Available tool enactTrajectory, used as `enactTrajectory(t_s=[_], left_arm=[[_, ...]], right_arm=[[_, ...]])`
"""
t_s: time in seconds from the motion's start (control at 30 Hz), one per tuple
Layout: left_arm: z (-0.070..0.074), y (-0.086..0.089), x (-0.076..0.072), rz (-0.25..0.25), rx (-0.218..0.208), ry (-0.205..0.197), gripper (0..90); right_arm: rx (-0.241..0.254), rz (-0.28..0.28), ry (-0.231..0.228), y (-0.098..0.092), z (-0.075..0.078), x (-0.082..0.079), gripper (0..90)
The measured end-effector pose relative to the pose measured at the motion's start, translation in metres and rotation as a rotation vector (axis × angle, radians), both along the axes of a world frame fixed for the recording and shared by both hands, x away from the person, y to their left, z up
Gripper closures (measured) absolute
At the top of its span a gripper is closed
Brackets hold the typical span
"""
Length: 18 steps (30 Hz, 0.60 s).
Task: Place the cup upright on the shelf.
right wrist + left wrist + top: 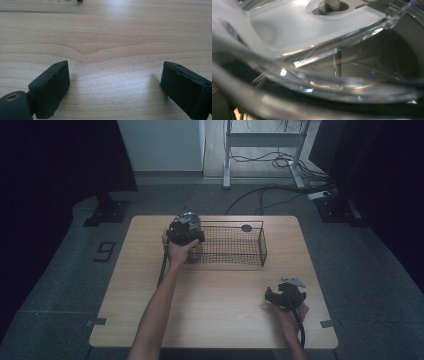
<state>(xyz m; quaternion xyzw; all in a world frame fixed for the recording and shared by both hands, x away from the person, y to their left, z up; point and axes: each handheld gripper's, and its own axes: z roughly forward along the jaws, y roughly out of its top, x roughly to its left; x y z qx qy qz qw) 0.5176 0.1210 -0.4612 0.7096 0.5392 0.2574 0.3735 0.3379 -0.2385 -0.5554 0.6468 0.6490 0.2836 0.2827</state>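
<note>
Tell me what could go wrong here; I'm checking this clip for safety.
The left gripper carries a clear plastic item at the basket edge; it might catch the wire rim or slip. Its camera sits too close to judge the grip. The basket could slide if bumped.

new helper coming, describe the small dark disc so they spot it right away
On the light wooden table, find the black wire mesh basket at the far middle. The small dark round disc lies at its far edge, right of centre; it is the one flat round thing there.
</note>
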Motion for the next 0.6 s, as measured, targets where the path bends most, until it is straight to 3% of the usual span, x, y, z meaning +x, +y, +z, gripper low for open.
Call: enactTrajectory(t_s=[0.3, 0.6], left_arm=[[-0.009, -0.001, 0.0, 0.004, 0.001, 0.012, 4.1], [-0.013, -0.002, -0.004, -0.003, 0.001, -0.006, 4.1]], right_arm=[[0.001, 0.001, -0.001, 0.0, 0.0, 0.0, 8.9], [0.001, 0.001, -0.001, 0.0, 0.0, 0.0, 9.0]])
